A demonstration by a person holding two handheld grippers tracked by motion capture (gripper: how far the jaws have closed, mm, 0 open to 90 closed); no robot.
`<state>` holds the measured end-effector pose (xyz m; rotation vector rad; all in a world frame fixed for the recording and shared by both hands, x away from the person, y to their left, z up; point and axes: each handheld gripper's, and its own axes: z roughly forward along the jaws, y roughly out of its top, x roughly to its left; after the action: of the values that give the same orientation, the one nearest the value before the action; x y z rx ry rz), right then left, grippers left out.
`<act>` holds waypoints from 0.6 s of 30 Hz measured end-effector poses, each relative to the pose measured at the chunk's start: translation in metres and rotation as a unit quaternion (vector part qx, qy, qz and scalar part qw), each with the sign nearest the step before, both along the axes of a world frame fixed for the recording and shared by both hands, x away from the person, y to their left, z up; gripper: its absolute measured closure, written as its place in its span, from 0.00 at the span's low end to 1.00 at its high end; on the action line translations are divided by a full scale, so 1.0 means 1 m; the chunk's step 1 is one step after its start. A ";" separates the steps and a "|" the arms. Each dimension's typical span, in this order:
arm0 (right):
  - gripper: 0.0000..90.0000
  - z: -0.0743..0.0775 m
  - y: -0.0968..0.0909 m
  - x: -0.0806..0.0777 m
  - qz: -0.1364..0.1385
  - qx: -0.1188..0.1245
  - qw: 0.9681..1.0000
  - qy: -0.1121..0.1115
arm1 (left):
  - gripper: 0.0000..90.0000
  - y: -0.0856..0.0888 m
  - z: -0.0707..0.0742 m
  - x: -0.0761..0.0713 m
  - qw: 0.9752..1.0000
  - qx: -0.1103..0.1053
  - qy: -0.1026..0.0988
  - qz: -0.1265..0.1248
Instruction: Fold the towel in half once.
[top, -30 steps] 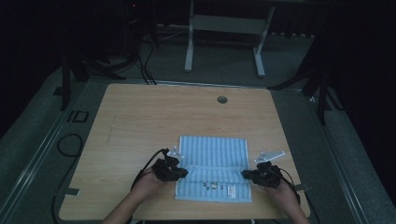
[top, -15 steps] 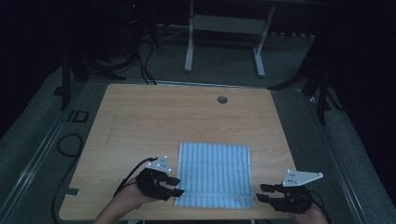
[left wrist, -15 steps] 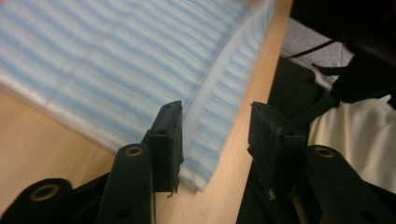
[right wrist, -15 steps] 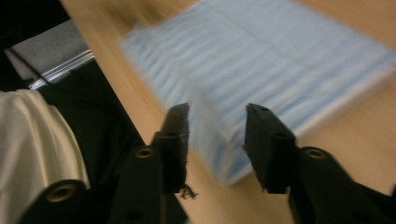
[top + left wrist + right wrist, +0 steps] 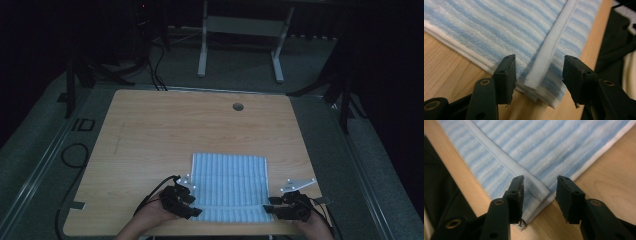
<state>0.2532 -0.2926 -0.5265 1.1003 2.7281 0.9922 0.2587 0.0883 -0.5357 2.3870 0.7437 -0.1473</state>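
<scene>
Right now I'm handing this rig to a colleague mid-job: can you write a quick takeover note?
Left gripper: jaws just opened, open astride the near left corner of the folded blue-striped towel, not pinching.
Right gripper: open astride the near right corner, pads off the cloth.
Towel lies flat in layers at the near edge of the wooden table.
Done: a fold laid down and released.
Left: probably another fold or squaring the edges.

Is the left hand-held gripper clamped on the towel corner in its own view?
No: the left hand-held gripper stands open, its jaws spread either side of the folded striped towel corner without pressing it.
</scene>
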 end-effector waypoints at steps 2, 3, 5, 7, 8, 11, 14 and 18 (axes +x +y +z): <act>0.75 -0.005 0.001 0.002 0.006 -0.004 1.000 0.017 | 0.53 -0.001 0.000 -0.002 1.000 0.005 -0.012 0.000; 0.81 -0.006 0.002 0.002 0.011 -0.007 1.000 0.019 | 0.61 -0.001 0.000 -0.002 1.000 0.005 -0.013 -0.003; 0.89 -0.004 0.003 0.000 0.023 -0.003 0.999 0.024 | 0.78 0.000 0.002 -0.003 1.000 -0.004 -0.009 -0.008; 0.90 0.001 0.002 -0.001 0.027 0.005 0.999 0.018 | 0.86 0.000 0.005 -0.004 1.000 -0.012 -0.008 -0.009; 0.90 0.008 0.000 -0.001 0.028 0.017 0.999 0.009 | 0.88 0.001 0.007 -0.004 1.000 -0.016 -0.010 -0.009; 0.91 0.014 -0.002 0.002 0.027 0.028 0.999 0.003 | 0.89 0.002 0.013 -0.002 1.000 -0.027 -0.012 -0.010; 0.91 0.023 -0.003 0.010 0.023 0.032 0.999 -0.007 | 0.91 0.004 0.017 0.004 0.999 -0.033 -0.005 -0.008; 0.91 0.031 -0.003 0.026 0.019 0.047 0.999 -0.011 | 0.92 0.006 0.027 0.017 0.999 -0.032 -0.011 -0.006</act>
<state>0.2794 -0.2954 -0.4954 1.0466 2.7209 1.1408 0.2760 0.0939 -0.5089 2.3295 0.7043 -0.1484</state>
